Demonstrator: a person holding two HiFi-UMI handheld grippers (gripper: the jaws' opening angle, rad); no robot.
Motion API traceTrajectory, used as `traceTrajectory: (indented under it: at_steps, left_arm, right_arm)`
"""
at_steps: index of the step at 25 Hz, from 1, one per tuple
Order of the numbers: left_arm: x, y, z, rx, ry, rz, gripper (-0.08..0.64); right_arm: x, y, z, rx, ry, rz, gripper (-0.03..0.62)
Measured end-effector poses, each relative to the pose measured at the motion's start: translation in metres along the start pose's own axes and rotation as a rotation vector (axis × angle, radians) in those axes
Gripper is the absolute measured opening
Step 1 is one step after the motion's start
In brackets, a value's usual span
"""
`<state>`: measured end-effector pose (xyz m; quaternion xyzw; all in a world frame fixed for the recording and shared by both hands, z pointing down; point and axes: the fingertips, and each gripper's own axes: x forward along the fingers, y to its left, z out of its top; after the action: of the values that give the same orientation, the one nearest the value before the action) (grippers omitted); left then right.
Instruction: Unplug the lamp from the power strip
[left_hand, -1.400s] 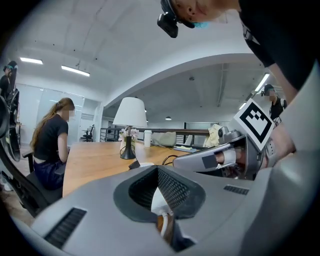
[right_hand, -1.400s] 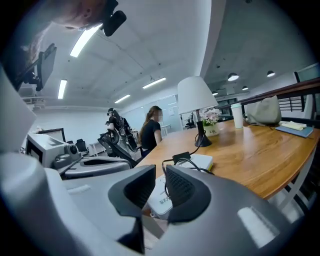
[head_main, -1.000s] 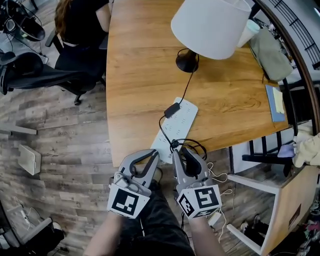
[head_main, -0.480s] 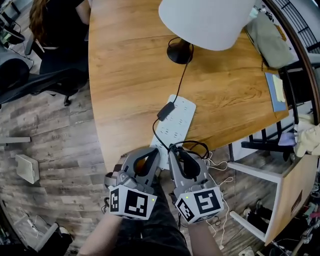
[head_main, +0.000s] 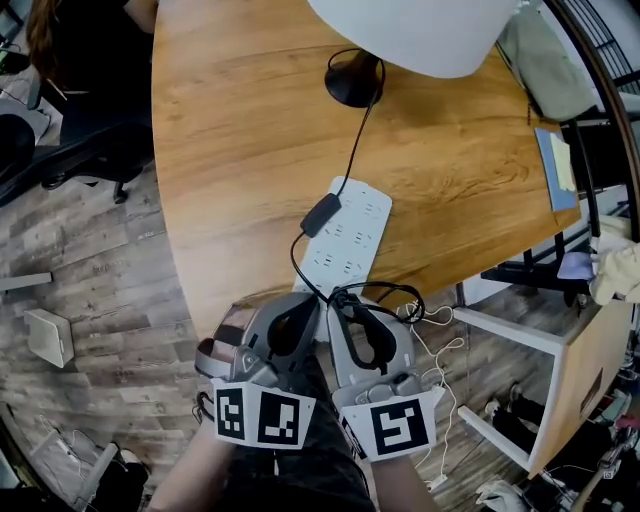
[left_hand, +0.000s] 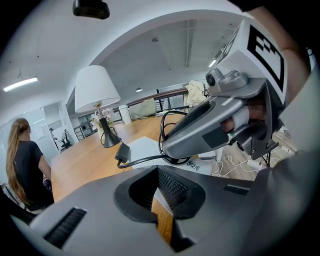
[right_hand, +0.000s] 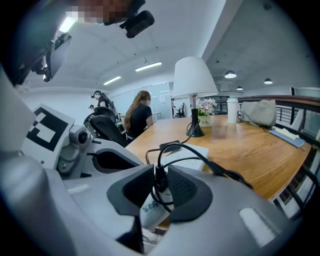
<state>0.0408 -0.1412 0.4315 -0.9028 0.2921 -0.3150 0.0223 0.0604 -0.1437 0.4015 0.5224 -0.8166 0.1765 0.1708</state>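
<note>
The right gripper (right_hand: 161, 192) pinched the lamp's black plug (right_hand: 159, 177) between its 2 jaws, at the near end of the white power strip (head_main: 352, 232) on the wooden table (head_main: 235, 150). The left gripper (left_hand: 160, 200) sat nearly pressed together, holding nothing. The print on the strip's end label (right_hand: 149, 210) was too small to read.

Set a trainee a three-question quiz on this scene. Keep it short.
1. True or false: the left gripper is clamped on the lamp plug.
2. Multiple choice: the power strip lies A) on the floor, B) on the wooden table near its edge, C) on a chair.
3. Fill in: the lamp shade is ___ in colour.

Key: 1 false, the plug stands between the jaws of the right gripper; 2 B; 3 white.
</note>
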Motion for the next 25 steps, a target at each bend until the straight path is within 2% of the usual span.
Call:
traceTrajectory:
  at_steps: [4, 9, 16, 25]
  left_arm:
    - [0.001, -0.002, 0.002, 0.020, -0.003, -0.003, -0.005]
    - [0.003, -0.006, 0.003, 0.043, 0.006, -0.004, -0.005]
    - [0.004, -0.005, 0.002, 0.028, 0.006, -0.003, -0.005]
    - [0.003, -0.005, 0.003, 0.015, -0.001, 0.002, -0.005]
  right_arm:
    - [0.001, 0.002, 0.002, -0.037, 0.006, -0.014, 0.081]
    - [-0.006, -0.004, 0.000, -0.010, -0.021, -0.023, 0.065]
    - [-0.009, -0.008, -0.002, 0.067, -0.038, -0.031, 0.057]
    - [-0.003, 0.001, 0.005, -0.047, -0.042, -0.045, 0.054]
